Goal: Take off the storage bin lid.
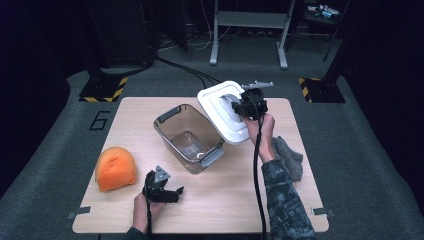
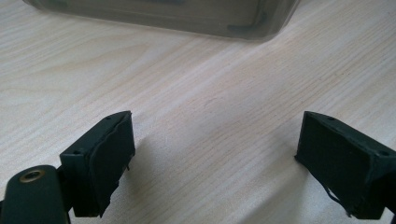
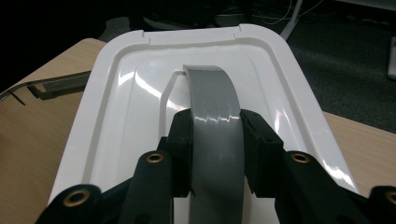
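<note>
While lifted, lid (image 3: 140, 93) handle (image 3: 215, 140) inside right gripper (image 3: 217, 154)

- A light wooden table (image 1: 215, 210) stands on grey carpet.
- A clear storage box (image 1: 189, 137) sits near its middle.
- An orange rounded thing (image 1: 115, 168) lies left of the box, toward the near edge.
- A grey cloth (image 1: 290, 157) lies right of the box.

Black tongs (image 1: 239, 106) with brass screws, grey plate, camouflage sleeve (image 1: 283, 200).
</note>
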The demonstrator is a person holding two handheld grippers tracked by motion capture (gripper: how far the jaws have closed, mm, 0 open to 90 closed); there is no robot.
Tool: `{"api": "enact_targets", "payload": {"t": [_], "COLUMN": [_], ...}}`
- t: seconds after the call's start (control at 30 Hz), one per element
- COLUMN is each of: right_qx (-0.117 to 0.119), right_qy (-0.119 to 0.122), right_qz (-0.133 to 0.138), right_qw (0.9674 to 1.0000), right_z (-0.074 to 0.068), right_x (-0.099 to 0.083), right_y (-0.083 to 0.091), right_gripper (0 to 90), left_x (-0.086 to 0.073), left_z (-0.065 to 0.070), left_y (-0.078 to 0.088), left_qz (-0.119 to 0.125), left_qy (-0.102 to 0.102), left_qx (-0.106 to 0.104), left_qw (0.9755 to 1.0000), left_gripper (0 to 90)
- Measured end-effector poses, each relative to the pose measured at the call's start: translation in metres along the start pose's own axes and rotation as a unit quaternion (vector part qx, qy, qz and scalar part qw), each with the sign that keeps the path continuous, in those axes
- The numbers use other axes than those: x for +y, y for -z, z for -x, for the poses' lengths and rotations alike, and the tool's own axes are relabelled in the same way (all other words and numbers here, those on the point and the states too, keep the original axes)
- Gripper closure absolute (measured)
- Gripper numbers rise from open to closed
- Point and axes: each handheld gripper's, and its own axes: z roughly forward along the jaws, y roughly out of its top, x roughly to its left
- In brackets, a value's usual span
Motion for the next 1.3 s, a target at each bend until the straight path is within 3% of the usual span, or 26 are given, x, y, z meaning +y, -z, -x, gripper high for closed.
{"api": "enact_targets", "payload": {"t": [0.77,1.3], "right_qx": [-0.034,-0.046], "right_qy": [-0.020,-0.033], "right_qz": [-0.024,-0.041], "right_qw": [0.9989,0.9975], "right_z": [0.037,0.042], "right_x": [-0.021,-0.038], "right_y": [-0.020,-0.044], "right_gripper": [66.7,66.6], "left_x": [0.000,0.000], "left_z": [0.000,0.000], "left_y": [0.000,0.000], "left_qz": [0.001,0.001], "left_qy": [0.005,0.005], "left_qx": [0.000,0.000], "left_qw": [1.0000,1.0000], "left_gripper": [10.9,11.0]}}
